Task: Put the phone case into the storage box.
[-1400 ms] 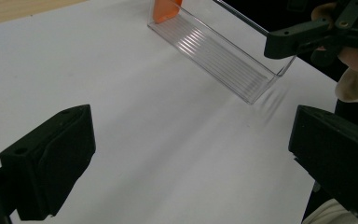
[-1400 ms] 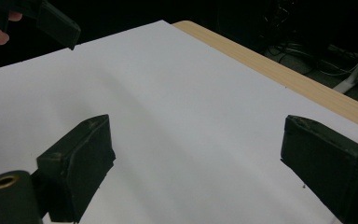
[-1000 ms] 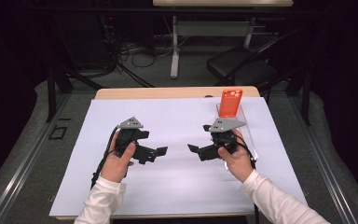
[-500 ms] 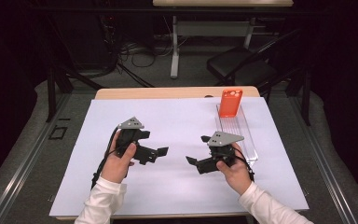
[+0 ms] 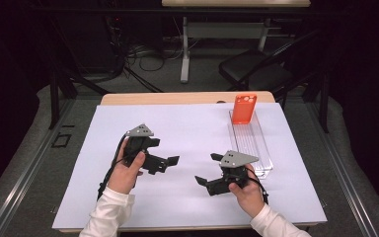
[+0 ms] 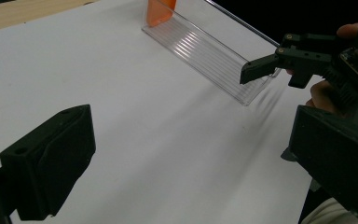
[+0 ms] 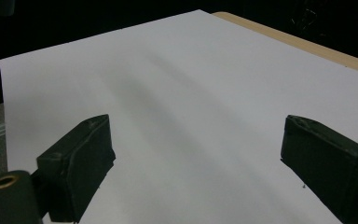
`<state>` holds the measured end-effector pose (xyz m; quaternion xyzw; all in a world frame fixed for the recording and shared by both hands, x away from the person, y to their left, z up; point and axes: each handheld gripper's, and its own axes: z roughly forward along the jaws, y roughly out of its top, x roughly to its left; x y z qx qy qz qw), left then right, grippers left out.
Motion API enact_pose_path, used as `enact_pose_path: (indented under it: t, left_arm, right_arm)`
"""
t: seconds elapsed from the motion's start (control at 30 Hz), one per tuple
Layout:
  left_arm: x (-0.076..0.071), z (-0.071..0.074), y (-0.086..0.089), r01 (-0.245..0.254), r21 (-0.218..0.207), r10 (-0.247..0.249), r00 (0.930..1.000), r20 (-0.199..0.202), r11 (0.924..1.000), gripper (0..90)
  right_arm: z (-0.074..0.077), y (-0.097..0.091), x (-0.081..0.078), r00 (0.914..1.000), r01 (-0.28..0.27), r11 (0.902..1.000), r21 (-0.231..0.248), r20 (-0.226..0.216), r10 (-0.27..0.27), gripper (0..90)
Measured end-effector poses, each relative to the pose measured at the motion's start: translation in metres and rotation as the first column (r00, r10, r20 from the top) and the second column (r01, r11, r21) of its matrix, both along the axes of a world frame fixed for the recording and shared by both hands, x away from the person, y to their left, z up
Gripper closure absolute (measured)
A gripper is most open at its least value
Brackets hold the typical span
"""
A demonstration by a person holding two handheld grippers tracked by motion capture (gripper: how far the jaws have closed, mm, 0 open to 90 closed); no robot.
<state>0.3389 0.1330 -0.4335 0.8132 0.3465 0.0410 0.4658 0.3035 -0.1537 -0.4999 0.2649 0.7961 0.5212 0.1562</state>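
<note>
An orange phone case [image 5: 243, 108] stands upright at the far end of a clear plastic rack [image 5: 250, 145] on the right of the white sheet. In the left gripper view the orange case [image 6: 160, 11] and the rack [image 6: 205, 51] lie ahead. My left gripper [image 5: 167, 165] hovers left of centre, open and empty, its jaws pointing right. My right gripper [image 5: 208, 169] hovers near the rack's near end, open and empty, jaws pointing left. The left gripper [image 6: 191, 168] looks toward the right gripper [image 6: 279, 63]. Below the right gripper [image 7: 200, 163] lies bare sheet.
A white sheet [image 5: 187, 133] covers most of the wooden table [image 5: 177, 98]. Beyond the table stand a dark chair [image 5: 256, 74], another table's legs and cables on the floor. A metal rail [image 5: 24, 163] runs along the left side.
My right gripper has drawn back from the orange case toward the near edge, stopping beside the rack's near end. The left gripper has stayed put. The case stays in the rack.
</note>
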Motion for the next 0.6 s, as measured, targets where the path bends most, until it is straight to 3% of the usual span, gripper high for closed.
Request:
enact_pose_path:
  t: [0.1,0.6]
  left_arm:
    - [0.0,-0.001,0.0,0.005,0.004,-0.005,1.0,-0.002,1.0,0.7]
    - [-0.001,-0.002,-0.001,0.001,0.007,-0.001,1.0,-0.007,1.0,0.7]
  right_arm:
    - [-0.002,0.0,-0.001,0.9997,0.006,0.9998,-0.02,0.024,-0.006,8.7]
    - [-0.016,-0.001,-0.004,1.0,-0.002,0.9998,-0.022,0.0,0.002,8.7]
